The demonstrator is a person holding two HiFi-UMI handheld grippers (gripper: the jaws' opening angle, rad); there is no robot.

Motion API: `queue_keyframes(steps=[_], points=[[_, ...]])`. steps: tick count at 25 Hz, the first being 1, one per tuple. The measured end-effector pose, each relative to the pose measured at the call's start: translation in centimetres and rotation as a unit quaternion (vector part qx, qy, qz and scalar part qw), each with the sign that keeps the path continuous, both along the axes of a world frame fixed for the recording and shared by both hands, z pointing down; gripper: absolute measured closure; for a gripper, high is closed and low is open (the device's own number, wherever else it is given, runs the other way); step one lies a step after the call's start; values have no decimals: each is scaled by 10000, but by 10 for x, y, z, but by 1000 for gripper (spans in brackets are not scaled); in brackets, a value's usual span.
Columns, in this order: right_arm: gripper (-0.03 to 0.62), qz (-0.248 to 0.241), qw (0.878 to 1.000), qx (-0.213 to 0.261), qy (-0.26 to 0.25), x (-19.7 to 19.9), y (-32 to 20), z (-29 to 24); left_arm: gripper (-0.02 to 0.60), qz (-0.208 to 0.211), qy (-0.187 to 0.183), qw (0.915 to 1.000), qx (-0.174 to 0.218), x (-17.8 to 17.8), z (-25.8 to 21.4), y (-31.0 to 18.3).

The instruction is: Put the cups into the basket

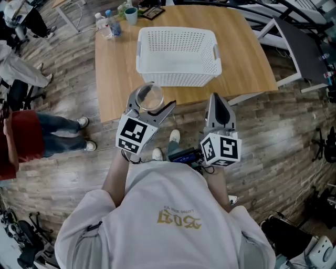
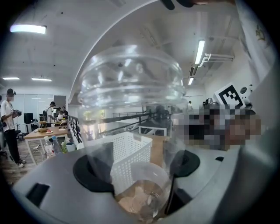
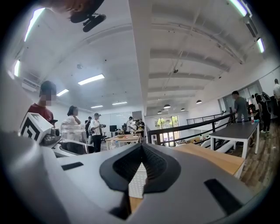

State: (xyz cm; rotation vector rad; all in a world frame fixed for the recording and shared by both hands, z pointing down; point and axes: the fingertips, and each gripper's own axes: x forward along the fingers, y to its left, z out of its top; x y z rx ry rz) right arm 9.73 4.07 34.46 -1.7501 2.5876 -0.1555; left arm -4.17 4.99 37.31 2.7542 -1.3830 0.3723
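A clear plastic cup [image 1: 149,96] sits between the jaws of my left gripper [image 1: 151,103], which is shut on it, just off the table's near edge. In the left gripper view the cup [image 2: 131,83] stands upright and fills the middle, the dark pads [image 2: 94,173] pressing its sides. The white perforated basket [image 1: 178,32] stands in the middle of the wooden table, beyond the cup; it also shows as the basket [image 2: 127,151] behind the cup. My right gripper [image 1: 218,101] hovers beside the left one with its jaws together and nothing in them; the right gripper [image 3: 141,146] shows only a sliver of basket past its pads.
The wooden table [image 1: 118,73] carries water bottles [image 1: 107,23] and a teal cup [image 1: 131,14] at its far left corner. A person in red [image 1: 21,142] stands left of the table. A dark table [image 1: 302,47] and white frames stand to the right.
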Motion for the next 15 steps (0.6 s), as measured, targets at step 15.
queue_keyframes(steps=[15], points=[[583,-335,9988,-318,-156,18,-86,13,239,-344,111,9993,-67,14,-1,-81]])
